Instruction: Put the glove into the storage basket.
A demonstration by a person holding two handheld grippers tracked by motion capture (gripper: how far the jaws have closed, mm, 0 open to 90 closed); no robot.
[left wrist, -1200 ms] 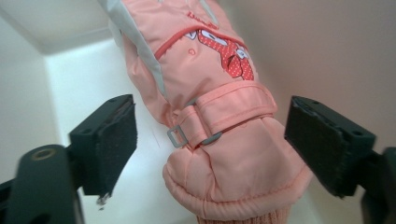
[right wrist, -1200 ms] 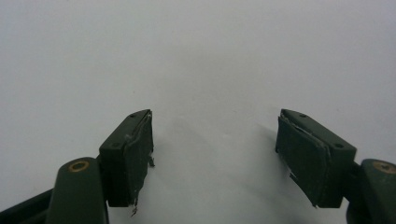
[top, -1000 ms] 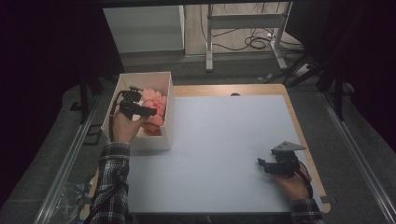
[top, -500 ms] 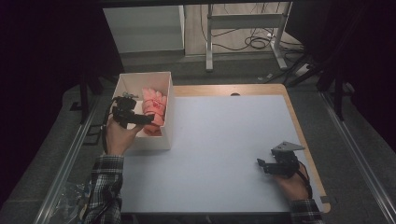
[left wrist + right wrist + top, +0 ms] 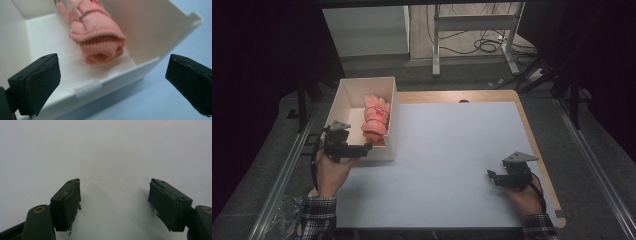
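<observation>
Moved: left gripper [image 5: 362,148] withdrawn from white box [image 5: 346,95] to its near wall; jaws wide, empty.
Right gripper [image 5: 493,175]: jaws wide, empty.
Risk: jaw may snag box wall, tipping pink gloves [image 5: 376,120].

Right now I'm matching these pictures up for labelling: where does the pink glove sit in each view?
High view: the pink glove lies inside the white box, along its right wall, left of centre.
Left gripper view: its ribbed cuff is at top centre, above the open jaws.
Right gripper view: the glove is not in it; bare white table lies there.
Shared landmark: the box's near wall.
</observation>
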